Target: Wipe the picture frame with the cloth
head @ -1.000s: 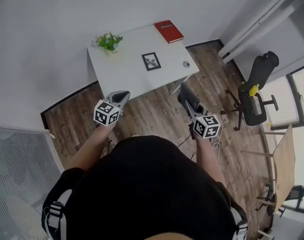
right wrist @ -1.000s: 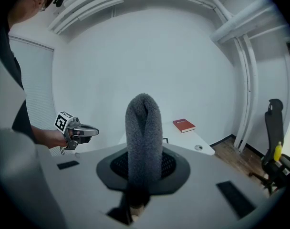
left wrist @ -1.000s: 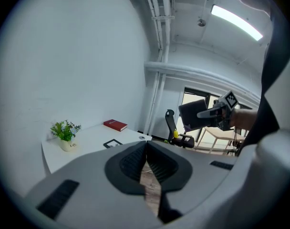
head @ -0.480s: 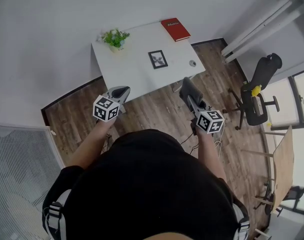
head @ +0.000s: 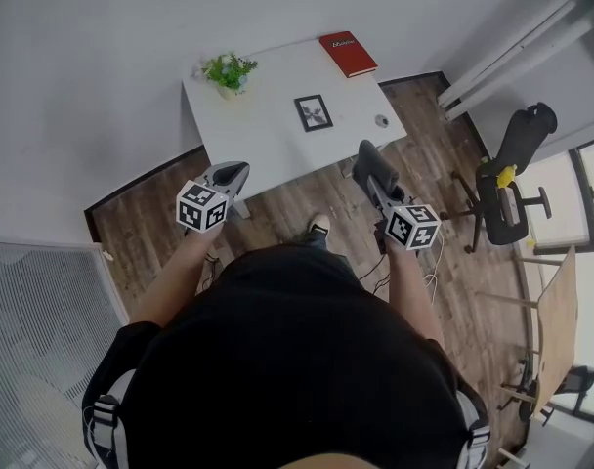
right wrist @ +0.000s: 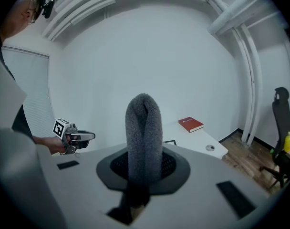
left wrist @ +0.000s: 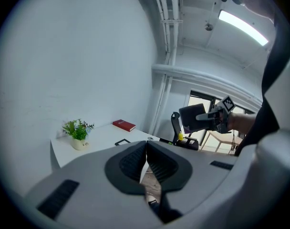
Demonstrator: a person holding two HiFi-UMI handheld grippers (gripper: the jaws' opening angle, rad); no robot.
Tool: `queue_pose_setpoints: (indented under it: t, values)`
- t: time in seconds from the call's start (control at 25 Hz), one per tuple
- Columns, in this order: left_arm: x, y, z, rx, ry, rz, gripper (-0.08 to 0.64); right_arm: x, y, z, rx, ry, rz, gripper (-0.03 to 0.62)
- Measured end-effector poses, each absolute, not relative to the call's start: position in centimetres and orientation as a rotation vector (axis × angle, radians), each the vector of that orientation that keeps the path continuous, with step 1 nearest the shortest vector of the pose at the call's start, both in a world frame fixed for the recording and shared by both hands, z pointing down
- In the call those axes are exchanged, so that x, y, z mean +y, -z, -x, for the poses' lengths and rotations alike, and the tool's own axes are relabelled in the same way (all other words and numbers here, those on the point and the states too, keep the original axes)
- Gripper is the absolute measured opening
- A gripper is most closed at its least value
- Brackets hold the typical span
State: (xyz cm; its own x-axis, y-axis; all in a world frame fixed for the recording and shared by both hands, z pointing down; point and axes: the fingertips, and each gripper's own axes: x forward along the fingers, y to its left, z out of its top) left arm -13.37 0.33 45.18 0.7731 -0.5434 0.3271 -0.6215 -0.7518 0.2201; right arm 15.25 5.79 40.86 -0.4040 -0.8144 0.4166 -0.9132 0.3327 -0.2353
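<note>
The small black picture frame (head: pixel 314 112) lies flat on the white table (head: pixel 268 140), well ahead of both grippers; it also shows as a thin dark shape (right wrist: pixel 170 141) in the right gripper view. My right gripper (head: pixel 368 161) is shut on a folded grey fleecy cloth (right wrist: pixel 144 132), which stands up between its jaws. That cloth (head: pixel 372 169) hangs over the wooden floor short of the table's front edge. My left gripper (head: pixel 234 173) is held at the table's front left corner, its jaws (left wrist: pixel 146 149) shut with nothing in them.
On the table stand a potted green plant (head: pixel 228 71) at the back left, a red book (head: pixel 348 53) at the back right and a small round object (head: pixel 381 121) near the right edge. A black office chair (head: pixel 512 169) stands to the right, above a wooden floor.
The table has shifted a little in the head view as the person steps toward it; a foot now shows on the floor. Both grippers stay raised, the cloth still held.
</note>
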Motion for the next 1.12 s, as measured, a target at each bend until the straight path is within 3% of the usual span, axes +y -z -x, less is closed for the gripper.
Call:
queue_pose_setpoints:
  t: [1.12]
  values:
    - [-10.7,-47.5,11.0,-1.100,-0.385,-2.501,0.011,-13.7,-44.5,-19.1,-2.335,-0.477,-1.295,0.044]
